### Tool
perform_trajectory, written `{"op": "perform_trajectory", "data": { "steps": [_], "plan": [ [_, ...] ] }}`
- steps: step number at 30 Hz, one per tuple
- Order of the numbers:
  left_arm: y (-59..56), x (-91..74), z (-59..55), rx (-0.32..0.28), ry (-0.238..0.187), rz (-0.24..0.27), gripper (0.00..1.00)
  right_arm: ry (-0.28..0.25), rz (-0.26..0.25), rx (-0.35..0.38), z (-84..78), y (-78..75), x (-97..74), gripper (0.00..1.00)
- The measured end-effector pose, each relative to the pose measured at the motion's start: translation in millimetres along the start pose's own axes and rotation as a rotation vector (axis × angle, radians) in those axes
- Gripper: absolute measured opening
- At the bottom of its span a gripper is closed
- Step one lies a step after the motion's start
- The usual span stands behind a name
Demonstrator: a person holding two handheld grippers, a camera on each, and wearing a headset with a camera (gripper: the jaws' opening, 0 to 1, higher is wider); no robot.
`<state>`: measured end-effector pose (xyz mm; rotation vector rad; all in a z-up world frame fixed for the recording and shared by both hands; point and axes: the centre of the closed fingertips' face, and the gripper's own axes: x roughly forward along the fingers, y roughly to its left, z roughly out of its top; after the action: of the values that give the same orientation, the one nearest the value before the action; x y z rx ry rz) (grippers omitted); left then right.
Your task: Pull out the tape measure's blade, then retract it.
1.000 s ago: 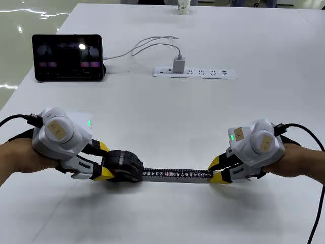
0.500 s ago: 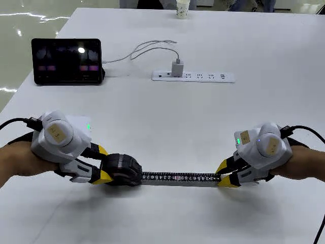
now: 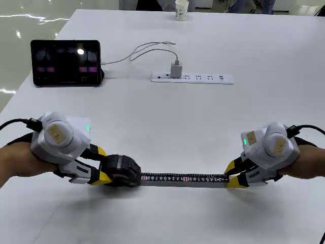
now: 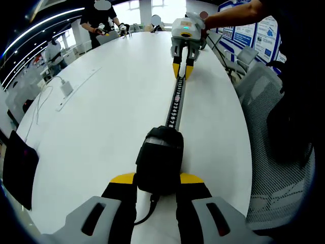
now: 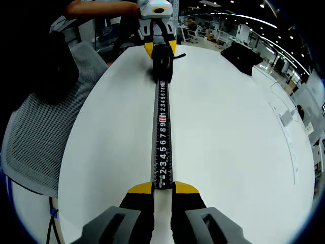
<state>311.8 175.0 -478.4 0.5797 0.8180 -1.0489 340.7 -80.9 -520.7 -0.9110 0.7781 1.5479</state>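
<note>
A black tape measure case rests on the white table near its front edge, with my left gripper shut on its sides. The left gripper view has the case between my yellow-tipped jaws. Its black blade with white numbers runs out flat to the right along the table. My right gripper is shut on the blade's end. In the right gripper view the blade stretches from my jaws away to the case, and in the left gripper view the blade reaches the right gripper.
A dark tablet stands at the back left. A white power strip with a plugged charger and cable lies at the middle back. A paper cup sits at the far edge. The table between these and the grippers is bare.
My right gripper has moved to the right with the blade's end, and more blade is out of the case. The left gripper and case have stayed put.
</note>
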Motion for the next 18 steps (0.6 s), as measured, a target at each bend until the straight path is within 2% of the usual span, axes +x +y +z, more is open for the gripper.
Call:
{"op": "perform_trajectory", "data": {
  "steps": [10,18],
  "plan": [
    [-0.4,-0.6,-0.1,0.002,0.003,-0.001,0.23,0.043,-0.007,-0.002,-15.9,-0.4,-8.5,0.07],
    [-0.4,-0.7,0.3,0.004,0.006,0.004,0.24,0.045,-0.015,0.006,-18.2,-0.2,-10.9,0.08]
  ]
}}
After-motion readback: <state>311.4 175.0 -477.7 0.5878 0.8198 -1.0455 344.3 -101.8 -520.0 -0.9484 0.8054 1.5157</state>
